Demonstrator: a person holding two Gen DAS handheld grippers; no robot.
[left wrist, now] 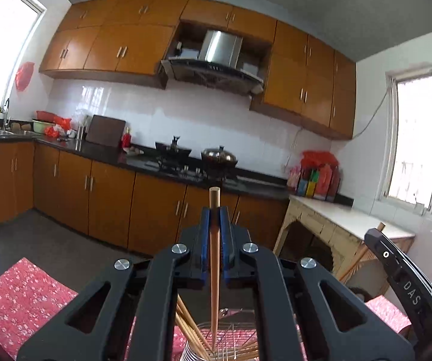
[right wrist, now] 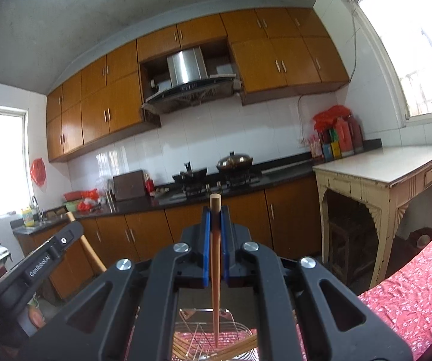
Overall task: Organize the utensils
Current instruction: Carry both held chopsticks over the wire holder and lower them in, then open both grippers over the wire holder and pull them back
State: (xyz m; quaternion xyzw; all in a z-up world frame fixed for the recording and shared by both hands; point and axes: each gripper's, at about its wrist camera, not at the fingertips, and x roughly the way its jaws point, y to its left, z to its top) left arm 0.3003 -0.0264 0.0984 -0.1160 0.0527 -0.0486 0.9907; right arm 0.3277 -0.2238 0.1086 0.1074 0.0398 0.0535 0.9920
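We see the left gripper [left wrist: 215, 210] clenched on one wooden chopstick [left wrist: 214, 267], tip hanging over the wire holder [left wrist: 234, 331] of chopsticks. Rightward, the right gripper [right wrist: 215, 210] grips another chopstick [right wrist: 216, 270] above the wire rack [right wrist: 203, 328].

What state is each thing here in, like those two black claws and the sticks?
left gripper: shut on a chopstick
left chopstick: clamped, tip down over the holder
right gripper: shut on a chopstick
right chopstick: clamped, tip down
wire holder: holds more chopsticks, leaning
wok: lidded, on the stove
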